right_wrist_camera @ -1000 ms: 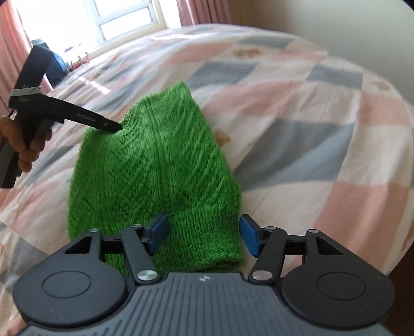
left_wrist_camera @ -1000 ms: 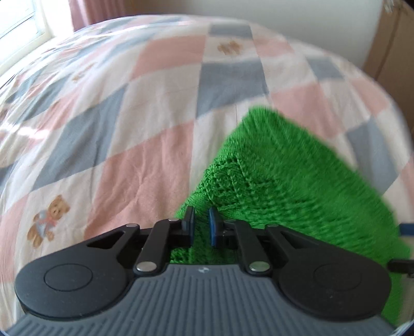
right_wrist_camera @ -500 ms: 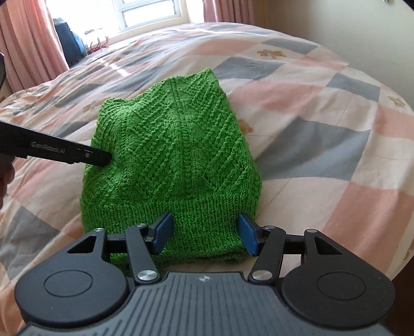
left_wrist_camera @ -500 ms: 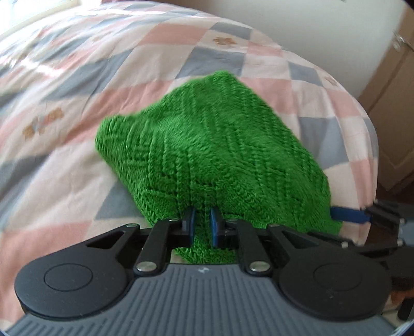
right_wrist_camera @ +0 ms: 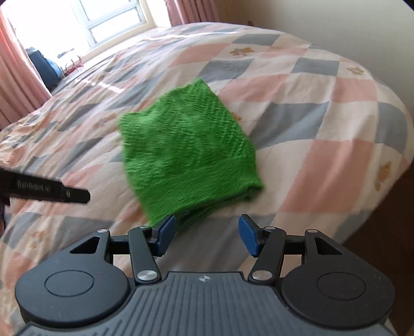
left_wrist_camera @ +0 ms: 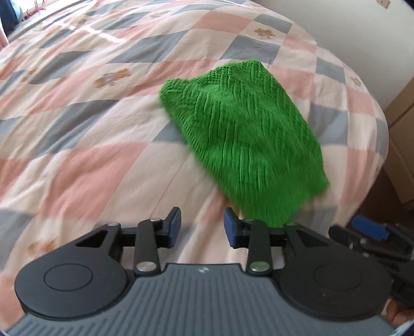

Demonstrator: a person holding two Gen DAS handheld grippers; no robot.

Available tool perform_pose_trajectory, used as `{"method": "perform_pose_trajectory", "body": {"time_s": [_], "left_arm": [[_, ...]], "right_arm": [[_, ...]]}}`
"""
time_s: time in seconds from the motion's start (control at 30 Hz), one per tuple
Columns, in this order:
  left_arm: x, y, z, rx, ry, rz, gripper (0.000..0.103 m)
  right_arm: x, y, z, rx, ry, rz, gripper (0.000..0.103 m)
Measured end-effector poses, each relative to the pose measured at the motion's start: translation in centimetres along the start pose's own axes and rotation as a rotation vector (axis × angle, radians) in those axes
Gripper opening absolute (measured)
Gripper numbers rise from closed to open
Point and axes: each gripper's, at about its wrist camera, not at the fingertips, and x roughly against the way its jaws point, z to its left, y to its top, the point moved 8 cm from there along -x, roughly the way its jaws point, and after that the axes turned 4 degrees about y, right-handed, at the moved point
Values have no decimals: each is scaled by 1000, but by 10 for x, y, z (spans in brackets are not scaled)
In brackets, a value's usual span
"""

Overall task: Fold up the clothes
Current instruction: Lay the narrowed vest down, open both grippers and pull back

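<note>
Sweater (left_wrist_camera: 243,144) folded on bed (left_wrist_camera: 77,144); both claws (left_wrist_camera: 202,224) (right_wrist_camera: 207,234) apart, empty; window (right_wrist_camera: 103,23) only in right view

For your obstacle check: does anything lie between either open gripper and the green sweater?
Nothing visible does. Only bare quilt separates the right gripper and the left gripper from the sweater.
</note>
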Motion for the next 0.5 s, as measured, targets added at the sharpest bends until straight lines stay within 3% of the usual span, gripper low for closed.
{"method": "perform_pose_trajectory", "body": {"time_s": [0.13,0.3,0.4,0.5], "left_arm": [[56,-28,0,-23,19,-9,42],[118,-53,-2,-21,29,-41,49],[149,-62,-4,-12,12,-44,51],[176,-71,-5,-23,8,-63,62]], "right_arm": [[51,-5,25,-25,13,-13,68],[107,-9,49,-36,21,-19,87],[127,-15,57,-36,1,-9,88],[143,-19,64,-57,-26,21,91]]}}
